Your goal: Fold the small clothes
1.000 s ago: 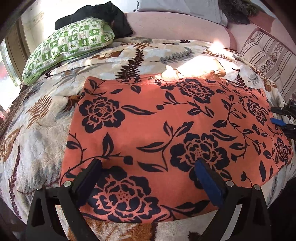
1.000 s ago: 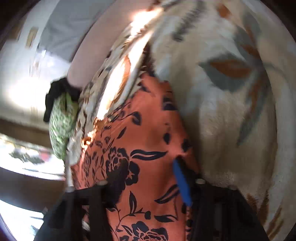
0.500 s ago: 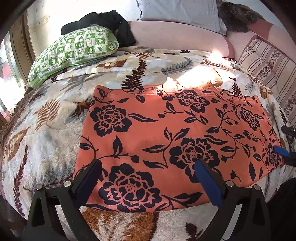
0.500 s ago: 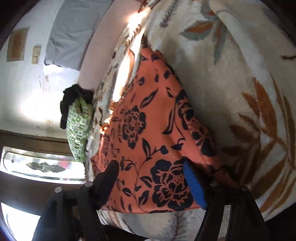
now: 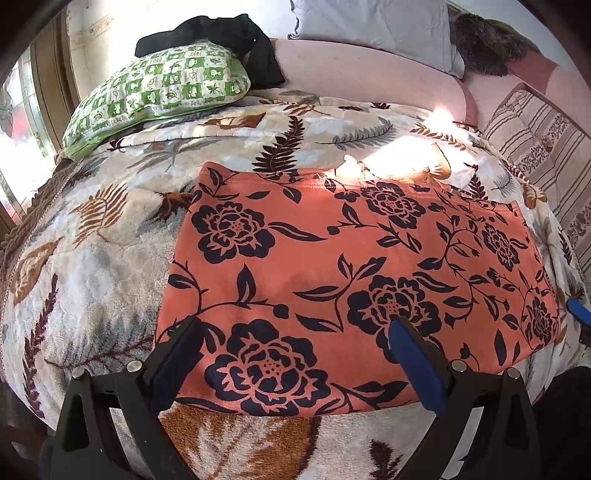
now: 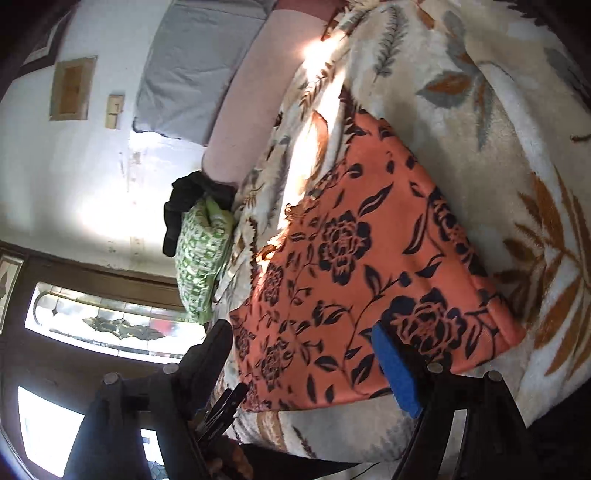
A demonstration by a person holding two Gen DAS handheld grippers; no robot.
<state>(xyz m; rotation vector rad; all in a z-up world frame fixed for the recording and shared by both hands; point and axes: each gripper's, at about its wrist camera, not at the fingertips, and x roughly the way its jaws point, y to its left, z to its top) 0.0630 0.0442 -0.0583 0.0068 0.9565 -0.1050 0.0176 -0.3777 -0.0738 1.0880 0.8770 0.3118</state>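
The orange flowered cloth [image 5: 354, 273] lay flat and folded on a fluffy leaf-print blanket [image 5: 96, 258] on the bed; a green checked pillow [image 5: 159, 92] with a black garment [image 5: 221, 33] sat by the white wall, near a window [image 6: 107, 325]; the left gripper [image 5: 295, 354] hung wide open above the cloth's near edge, holding nothing; the right gripper [image 6: 306, 354] had just been opening, with nothing pinched between its jaws.

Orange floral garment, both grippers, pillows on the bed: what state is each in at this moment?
Orange floral garment: folded, lying flat on the blanket, nothing gripping it.
Left gripper: open, over the garment's near edge.
Right gripper: open, jaws have just been opening, no cloth pinched.
Leaf-print blanket: spread over the bed.
Green checked pillow: lying at the bed's head.
Black clothing: crumpled, draped behind the pillow.
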